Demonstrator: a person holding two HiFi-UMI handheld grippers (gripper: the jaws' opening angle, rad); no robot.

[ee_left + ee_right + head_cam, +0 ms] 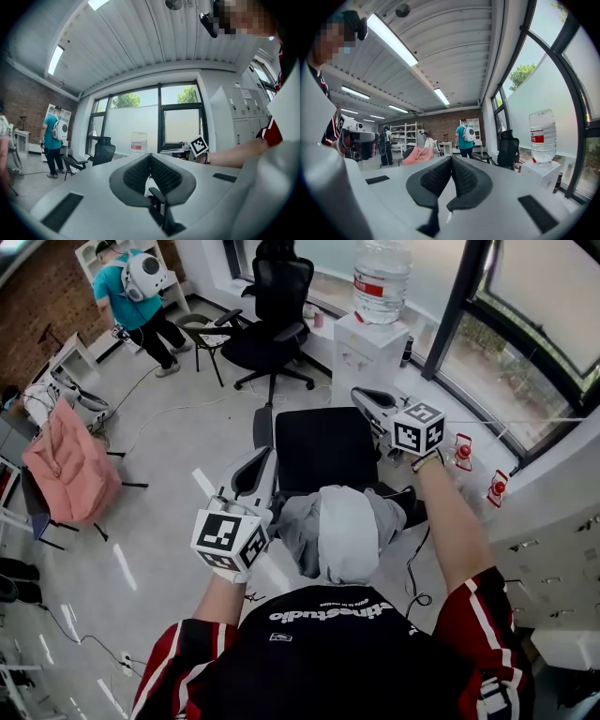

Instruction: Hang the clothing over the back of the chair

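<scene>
A grey and white garment [337, 531] lies draped over the near end of a black office chair [323, 451], just below me in the head view. My left gripper [265, 456] is held level to the left of the garment, above the chair's left armrest. In the left gripper view its pads [161, 176] meet with nothing between them. My right gripper [360, 393] is raised to the right of the chair, past the seat's far corner. Its jaws [451, 160] are shut and hold nothing. Neither gripper touches the garment.
A second black office chair [272, 315] stands further back. A white water dispenser [370, 352] carries a large bottle [380, 277] by the window. A pink garment [70, 470] hangs on a chair at left. A person in a teal shirt [136, 306] stands far left. Cables cross the floor.
</scene>
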